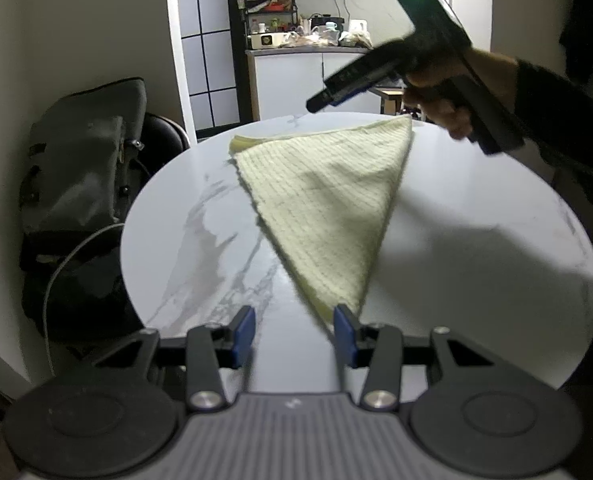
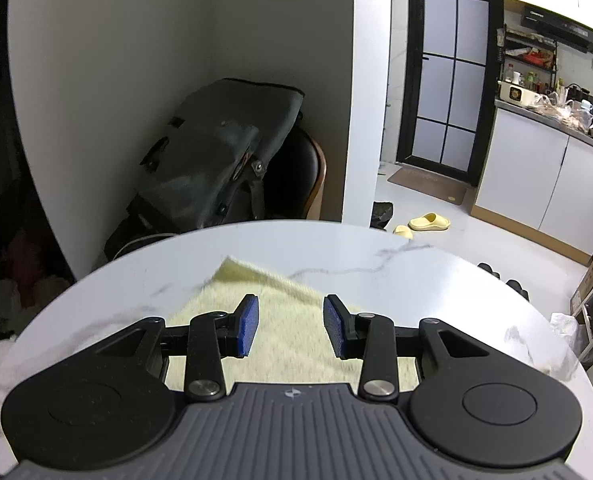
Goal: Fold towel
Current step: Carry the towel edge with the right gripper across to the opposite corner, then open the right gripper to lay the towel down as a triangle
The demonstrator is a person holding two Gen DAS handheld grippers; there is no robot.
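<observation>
Pale yellow ribbed towel (image 1: 324, 208), white-marbled table (image 1: 476, 248)

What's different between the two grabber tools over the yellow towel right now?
The left gripper sits low at the table's near edge, by the folded towel's pointed corner; the right gripper is raised above the towel's far end. The left gripper's view is sharp; the right gripper appears blurred there, so it is probably moving. Both have blue pads, stand open and hold nothing.
</observation>
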